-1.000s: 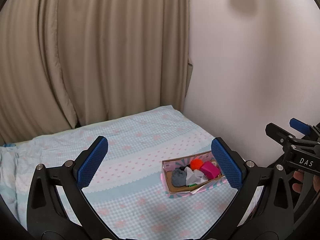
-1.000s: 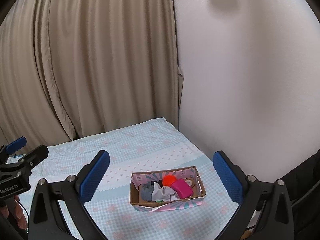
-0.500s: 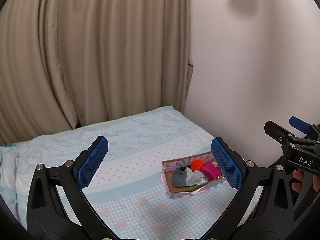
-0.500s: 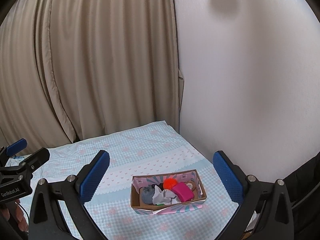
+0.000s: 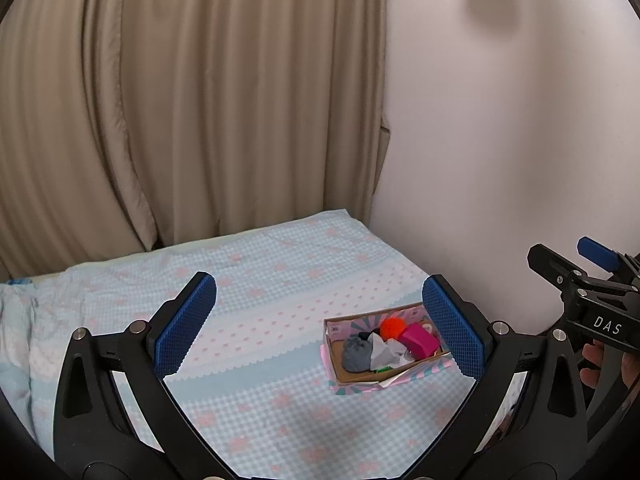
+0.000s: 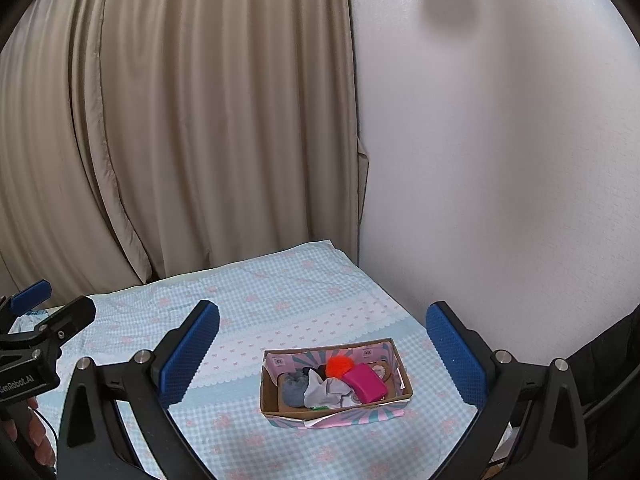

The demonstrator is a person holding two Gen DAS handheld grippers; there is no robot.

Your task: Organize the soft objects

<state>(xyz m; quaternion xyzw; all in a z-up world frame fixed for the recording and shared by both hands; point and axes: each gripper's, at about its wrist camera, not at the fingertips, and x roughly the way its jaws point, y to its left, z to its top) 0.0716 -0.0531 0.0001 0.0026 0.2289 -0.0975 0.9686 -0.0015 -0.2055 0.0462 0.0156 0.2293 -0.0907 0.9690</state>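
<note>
My left claw: jaws spread wide, nothing between the blue pads; held high and back from the bed, prob. so the whole work area stays in frame. My right claw: likewise wide and empty, hanging above the near edge of the bedsheet, w/ the box framed between its pads. Cardboard box, pink-patterned sides, rests on the sheet near the wall-side edge of the bed, closer to my right claw. Inside it, packed touching: grey soft item at left, white crumpled cloth centre, orange pom-pom toward the back wall of the box, magenta block at right; a green bit under the cloth is too small to id. No loose soft items visible on the sheet, so sorting looks finished or close to it. Backdrop: beige curtain, white wall.
</note>
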